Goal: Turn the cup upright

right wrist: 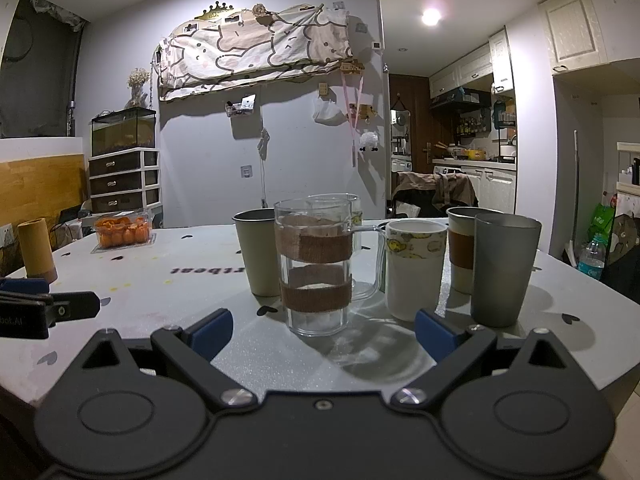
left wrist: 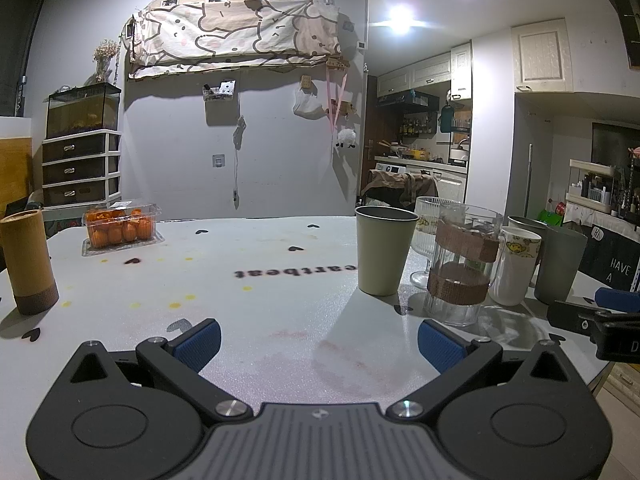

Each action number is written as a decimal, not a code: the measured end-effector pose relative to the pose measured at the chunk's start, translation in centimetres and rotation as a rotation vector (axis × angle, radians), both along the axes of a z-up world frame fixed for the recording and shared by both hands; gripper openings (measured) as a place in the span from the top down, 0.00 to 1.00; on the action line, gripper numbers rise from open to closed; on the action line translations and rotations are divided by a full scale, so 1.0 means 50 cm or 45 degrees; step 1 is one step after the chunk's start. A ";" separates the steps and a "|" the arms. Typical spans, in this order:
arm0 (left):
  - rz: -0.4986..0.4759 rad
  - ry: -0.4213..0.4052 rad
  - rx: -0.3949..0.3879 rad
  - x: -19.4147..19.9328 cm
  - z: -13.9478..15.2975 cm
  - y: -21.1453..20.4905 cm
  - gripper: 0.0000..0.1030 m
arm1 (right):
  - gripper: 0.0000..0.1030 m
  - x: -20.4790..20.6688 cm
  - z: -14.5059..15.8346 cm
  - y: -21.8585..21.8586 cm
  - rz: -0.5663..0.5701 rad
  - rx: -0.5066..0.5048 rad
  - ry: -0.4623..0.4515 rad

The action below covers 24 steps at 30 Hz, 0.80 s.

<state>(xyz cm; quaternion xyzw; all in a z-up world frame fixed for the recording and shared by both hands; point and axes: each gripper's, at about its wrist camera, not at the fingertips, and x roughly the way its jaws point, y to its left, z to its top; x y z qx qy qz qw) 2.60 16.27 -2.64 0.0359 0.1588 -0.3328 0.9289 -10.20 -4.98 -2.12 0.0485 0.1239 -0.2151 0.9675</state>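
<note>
Several cups stand upright in a cluster on the white table (left wrist: 280, 300). A clear glass mug with two brown bands (right wrist: 316, 268) stands in front of my right gripper (right wrist: 324, 332), with an olive cup (right wrist: 258, 252) to its left, a white mug (right wrist: 414, 268) and a dark grey tumbler (right wrist: 504, 268) to its right. In the left wrist view the olive cup (left wrist: 382, 250) and the glass mug (left wrist: 460, 268) stand to the right of my left gripper (left wrist: 320, 344). Both grippers are open and empty, low over the table.
A brown cylinder (left wrist: 28, 260) stands at the left edge of the table. A clear box of oranges (left wrist: 120, 228) sits at the far left. A ribbed glass goblet (left wrist: 428, 240) and a banded cup (right wrist: 460, 248) stand behind the cluster. A chair and kitchen lie beyond.
</note>
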 end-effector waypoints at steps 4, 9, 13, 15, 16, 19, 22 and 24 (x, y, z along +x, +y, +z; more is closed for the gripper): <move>0.000 0.001 0.000 0.000 0.000 -0.001 0.00 | 0.04 0.002 -0.002 0.000 -0.001 0.002 0.003; 0.000 0.001 0.000 0.000 0.001 -0.001 0.00 | 0.04 0.002 -0.004 -0.001 0.000 0.001 0.004; 0.001 0.001 0.000 0.000 0.000 -0.001 0.00 | 0.04 0.002 -0.004 -0.001 0.000 0.002 0.005; 0.000 0.000 0.000 0.000 0.000 -0.001 0.00 | 0.04 0.002 -0.004 -0.001 -0.001 0.002 0.004; 0.000 -0.001 0.000 0.000 0.000 0.000 0.00 | 0.04 0.002 -0.004 -0.001 0.000 0.002 0.004; 0.001 0.001 0.000 0.000 0.001 -0.002 0.00 | 0.04 0.002 -0.004 -0.001 0.000 0.004 0.004; 0.001 0.000 0.000 0.000 0.000 -0.001 0.00 | 0.04 0.002 -0.004 -0.001 0.000 0.003 0.005; 0.001 0.001 0.000 0.000 0.001 -0.002 0.00 | 0.04 0.002 -0.004 -0.001 -0.001 0.002 0.005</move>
